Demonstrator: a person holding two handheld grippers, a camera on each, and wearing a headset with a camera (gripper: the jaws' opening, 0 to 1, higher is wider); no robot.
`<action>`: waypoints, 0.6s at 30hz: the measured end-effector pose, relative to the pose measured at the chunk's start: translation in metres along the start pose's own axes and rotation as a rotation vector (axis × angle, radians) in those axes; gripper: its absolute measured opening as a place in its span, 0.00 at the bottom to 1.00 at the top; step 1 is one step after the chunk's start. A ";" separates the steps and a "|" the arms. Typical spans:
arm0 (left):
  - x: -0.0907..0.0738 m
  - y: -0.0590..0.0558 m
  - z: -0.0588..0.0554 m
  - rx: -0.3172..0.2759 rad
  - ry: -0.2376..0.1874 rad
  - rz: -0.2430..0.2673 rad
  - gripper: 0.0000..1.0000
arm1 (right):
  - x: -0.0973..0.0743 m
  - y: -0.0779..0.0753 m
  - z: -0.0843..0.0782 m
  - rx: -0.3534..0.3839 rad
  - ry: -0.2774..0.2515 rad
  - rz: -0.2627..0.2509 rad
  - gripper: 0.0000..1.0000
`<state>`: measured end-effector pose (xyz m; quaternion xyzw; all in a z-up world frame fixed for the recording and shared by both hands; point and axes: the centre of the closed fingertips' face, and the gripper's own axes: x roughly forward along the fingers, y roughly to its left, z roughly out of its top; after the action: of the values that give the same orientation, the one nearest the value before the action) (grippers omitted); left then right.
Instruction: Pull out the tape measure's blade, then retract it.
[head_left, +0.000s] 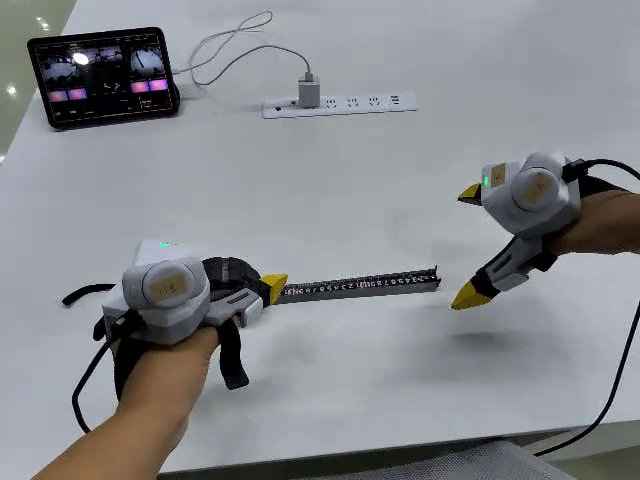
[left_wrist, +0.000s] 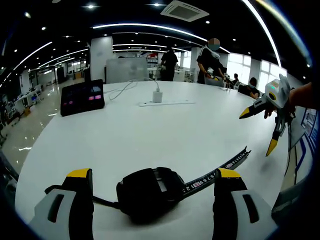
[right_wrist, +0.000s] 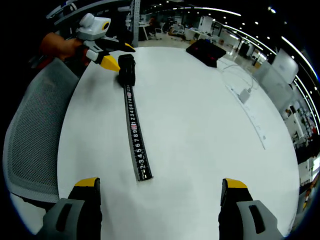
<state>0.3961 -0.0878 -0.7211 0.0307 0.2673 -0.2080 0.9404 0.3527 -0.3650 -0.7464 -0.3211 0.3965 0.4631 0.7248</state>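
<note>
Left gripper (left_wrist: 153, 175): jaws wide open, gripping nothing. A gap shows on each side of the case.
Case (left_wrist: 150, 192): lies on the desk (head_left: 350, 180) between the left jaws, just behind their tips, touching neither.
Blade (right_wrist: 134, 125): pulled out and lying flat, numbers up. It leaves the case past the tip of one left jaw and runs straight toward the right gripper.
Right gripper (head_left: 469, 245): jaws wide open and empty, raised off the desk, tips aimed at the blade end.
Blade end (right_wrist: 144, 176): just ahead of the right jaws and between them, nearer one jaw than the other, apart from both.
Long axis: runs from the left jaws to the right jaws, roughly in line with the right jaws' reach.
Nearer hand: left for the case, right for the blade end.
Step (judgement): the blade is out and retraction is pending. The left jaws should probably close across the case first.
Hidden: in the head view the left gripper covers most of the case and one of its own jaws. No lock control can be made out. The end hook is too small to tell. Whether the blade is locked cannot be told.
</note>
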 end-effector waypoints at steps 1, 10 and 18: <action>0.000 0.000 0.000 -0.005 -0.004 0.002 0.99 | 0.001 -0.001 0.000 -0.011 -0.002 -0.001 0.99; 0.004 -0.002 -0.006 -0.006 -0.034 -0.005 0.99 | 0.013 0.003 -0.002 -0.045 0.015 0.029 0.99; 0.006 -0.001 -0.009 -0.001 -0.038 -0.013 0.99 | 0.020 0.014 -0.002 -0.063 0.015 0.071 0.97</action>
<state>0.3953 -0.0895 -0.7321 0.0248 0.2498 -0.2144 0.9440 0.3444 -0.3527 -0.7663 -0.3330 0.3983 0.4983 0.6944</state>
